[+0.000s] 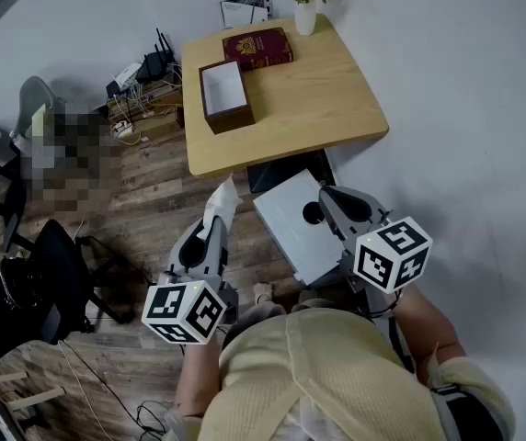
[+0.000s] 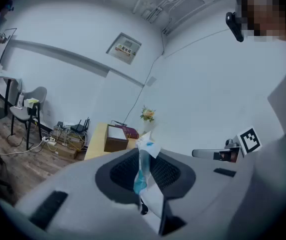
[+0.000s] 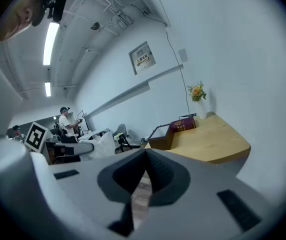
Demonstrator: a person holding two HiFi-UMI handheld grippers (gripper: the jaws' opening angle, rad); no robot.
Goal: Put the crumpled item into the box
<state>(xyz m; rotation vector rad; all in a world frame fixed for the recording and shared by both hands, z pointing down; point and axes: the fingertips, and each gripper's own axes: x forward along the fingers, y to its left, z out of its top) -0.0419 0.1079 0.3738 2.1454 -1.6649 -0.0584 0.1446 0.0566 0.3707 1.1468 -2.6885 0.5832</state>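
Observation:
A crumpled white item with blue print (image 1: 221, 203) sticks up from my left gripper (image 1: 215, 228), which is shut on it over the wooden floor, short of the table. In the left gripper view the item (image 2: 142, 170) is pinched between the jaws of my left gripper (image 2: 144, 156). The open brown box (image 1: 224, 96) with a white inside stands on the wooden table (image 1: 318, 108), also visible as the box (image 2: 116, 138) and the box (image 3: 159, 137). My right gripper (image 1: 325, 198) is shut on nothing, its jaws (image 3: 144, 156) meeting at the tips.
A red book (image 1: 257, 48) and a vase of flowers (image 1: 305, 0) share the table. A white flat panel (image 1: 298, 228) lies below my right gripper. Cables and a router (image 1: 143, 81), a grey chair (image 1: 33, 95) and a black chair (image 1: 51, 265) are on the left.

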